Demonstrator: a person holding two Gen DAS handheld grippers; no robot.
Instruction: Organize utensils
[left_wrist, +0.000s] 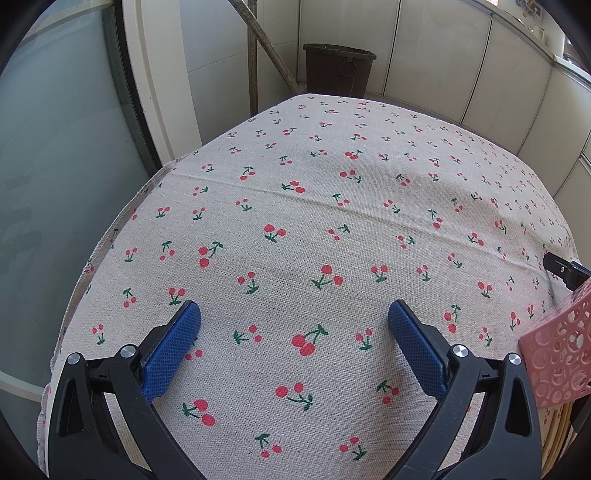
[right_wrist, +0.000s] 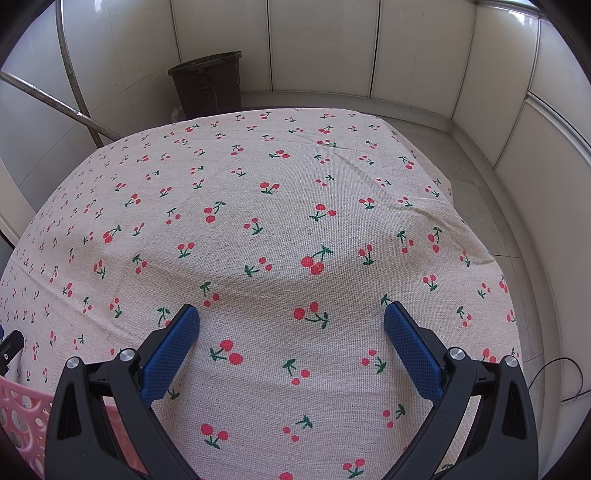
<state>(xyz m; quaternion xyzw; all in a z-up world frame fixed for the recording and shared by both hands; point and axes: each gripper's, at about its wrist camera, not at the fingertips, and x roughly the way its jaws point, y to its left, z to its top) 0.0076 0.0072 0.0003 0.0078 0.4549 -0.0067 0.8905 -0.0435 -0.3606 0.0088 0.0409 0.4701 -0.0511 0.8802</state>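
Cherry tablecloth (left_wrist: 295, 229); pink basket (left_wrist: 561, 354) beside right of left claw (left_wrist: 293, 317).

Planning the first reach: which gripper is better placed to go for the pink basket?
Hard to call: the pink basket sits between them, beside the open left gripper and the open right gripper. No utensils are clearly visible.

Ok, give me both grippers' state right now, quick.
Left gripper: open, holding nothing, over the cherry-print tablecloth.
Right gripper: open, holding nothing, beside the pink basket.
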